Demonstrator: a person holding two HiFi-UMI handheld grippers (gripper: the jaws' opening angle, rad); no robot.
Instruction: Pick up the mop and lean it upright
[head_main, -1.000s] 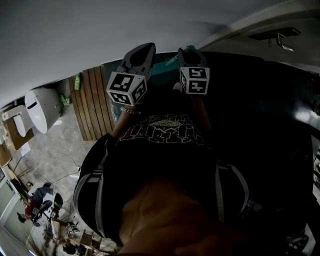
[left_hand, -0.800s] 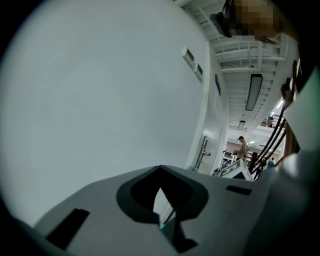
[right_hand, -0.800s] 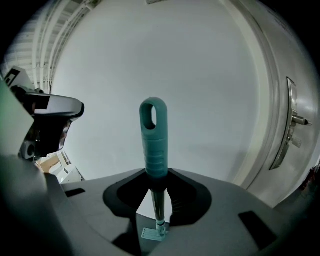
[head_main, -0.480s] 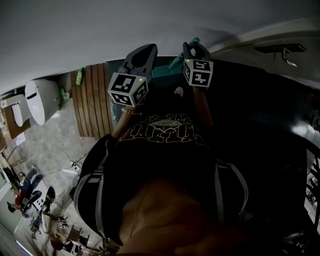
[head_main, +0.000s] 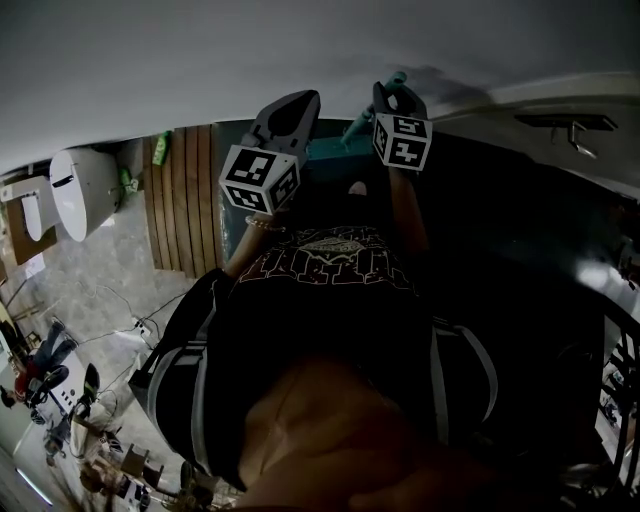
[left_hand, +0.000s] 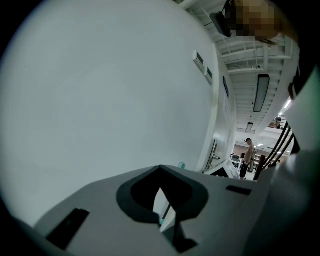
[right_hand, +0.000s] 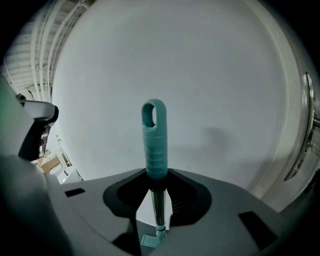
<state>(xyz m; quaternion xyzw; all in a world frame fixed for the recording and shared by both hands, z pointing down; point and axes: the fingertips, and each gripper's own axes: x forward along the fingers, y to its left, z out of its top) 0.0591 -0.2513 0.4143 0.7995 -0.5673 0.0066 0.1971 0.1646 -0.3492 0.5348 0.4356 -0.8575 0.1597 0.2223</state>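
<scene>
Teal mop handle (right_hand: 154, 140) stands upright, clamped between the jaws of the right gripper (right_hand: 156, 174) just below its ribbed grip. The mop head (right_hand: 149, 241) shows beneath. Jaws of the left gripper (left_hand: 160, 168) are pressed together, empty. A pale wall (right_hand: 215, 75) faces both.

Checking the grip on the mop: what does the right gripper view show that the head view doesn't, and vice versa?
Only the right gripper view: the loop topping the mop handle, and its shaft clamped between the jaws. Only the head view: the person's dark shirt and wooden slats. Both: the right gripper on the teal handle, with pale wall behind.
</scene>
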